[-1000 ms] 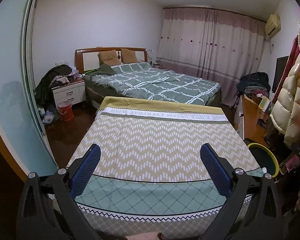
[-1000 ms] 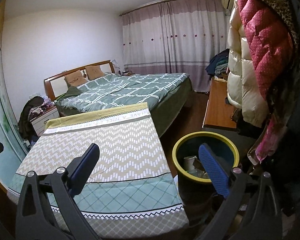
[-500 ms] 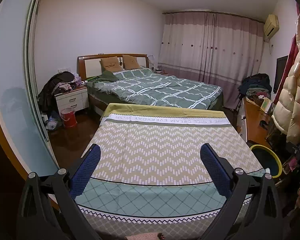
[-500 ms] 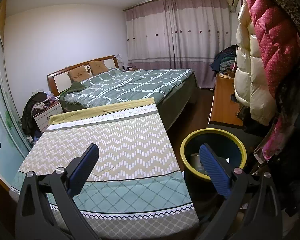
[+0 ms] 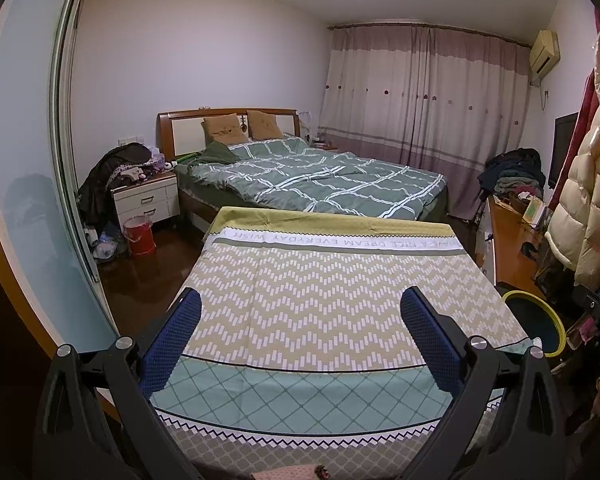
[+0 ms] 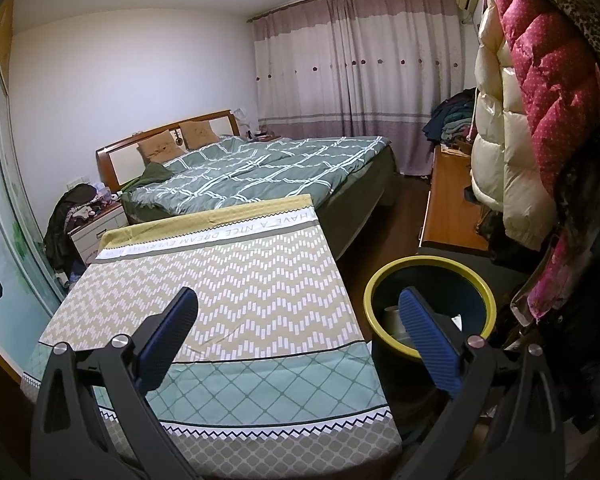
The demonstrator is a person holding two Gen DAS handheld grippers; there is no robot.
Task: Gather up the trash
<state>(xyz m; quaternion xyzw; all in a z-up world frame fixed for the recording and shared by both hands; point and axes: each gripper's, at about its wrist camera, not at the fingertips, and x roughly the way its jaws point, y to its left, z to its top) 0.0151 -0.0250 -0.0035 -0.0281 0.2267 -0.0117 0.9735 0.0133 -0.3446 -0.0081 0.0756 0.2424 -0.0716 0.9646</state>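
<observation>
A yellow-rimmed trash bin (image 6: 428, 308) is seen standing upright on the floor, its mouth facing up, partly behind the right-hand jaw of the right gripper (image 6: 298, 318); pale items are visible inside it, too small to be identified. In the left wrist view the same bin (image 5: 534, 320) lies beyond the right-hand jaw, at the corner of the table (image 5: 320, 280). Compared with a second ago, both cameras have been raised and drawn back slightly: more of the ceiling and the curtain (image 6: 364, 68) is shown, and the bin is set lower and nearer in the right view. The jaws of the left gripper (image 5: 300, 320) are spread wide with nothing between them, and those of the right gripper likewise. Past both pairs of jaws the patterned cloth on the table is printed, upside down to the cameras, with "HAVE A NICE DREAM EVERYDAY WISH". Beyond it a bed (image 5: 320, 184) with a green checked quilt is seen.
</observation>
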